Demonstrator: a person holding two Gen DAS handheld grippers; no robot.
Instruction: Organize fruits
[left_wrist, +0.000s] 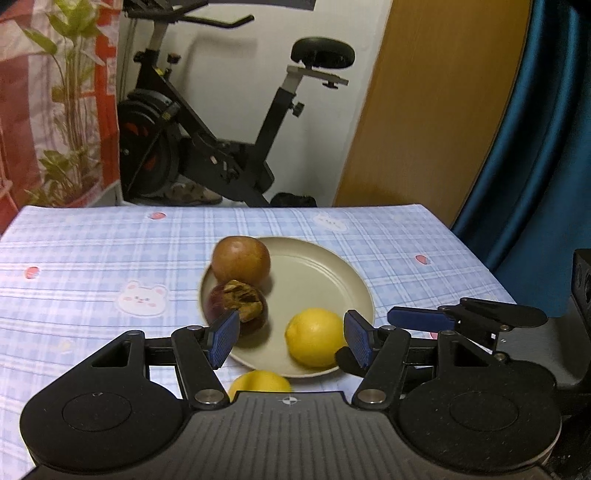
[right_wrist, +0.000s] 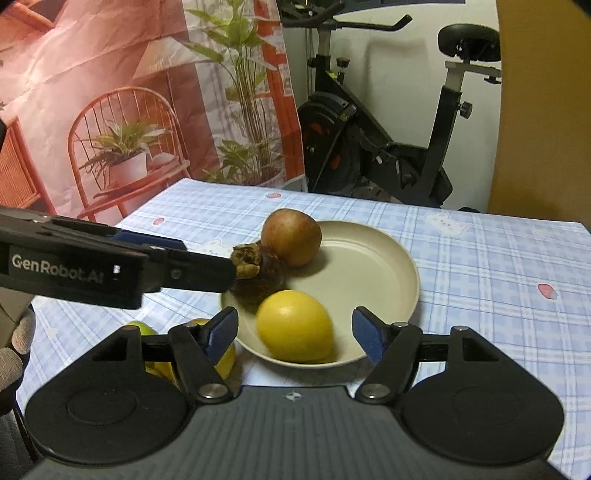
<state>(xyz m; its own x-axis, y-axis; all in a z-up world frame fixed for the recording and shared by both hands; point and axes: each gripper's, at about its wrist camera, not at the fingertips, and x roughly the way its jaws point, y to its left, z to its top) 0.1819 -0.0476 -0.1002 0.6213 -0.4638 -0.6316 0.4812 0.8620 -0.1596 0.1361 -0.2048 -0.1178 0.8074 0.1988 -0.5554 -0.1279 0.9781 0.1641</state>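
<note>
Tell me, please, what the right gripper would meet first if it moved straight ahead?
Most likely the lemon in the plate, centred between the right gripper's open fingers; depth is uncertain.

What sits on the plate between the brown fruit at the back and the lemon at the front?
A dark mangosteen, touching the brown fruit and close behind the lemon; clearest in the right wrist view.

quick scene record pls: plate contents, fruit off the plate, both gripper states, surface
plate: beige plate on the checked tablecloth
on plate: brown round fruit; mangosteen with dried calyx; lemon
off plate: a yellow fruit on the cloth just in front of the plate; in the right wrist view a yellow fruit and a greenish one, both partly hidden
left gripper: open, empty, fingers either side of the plate's near half
right gripper: open, empty, lemon between its fingers, contact not evident
background: exercise bike
</note>
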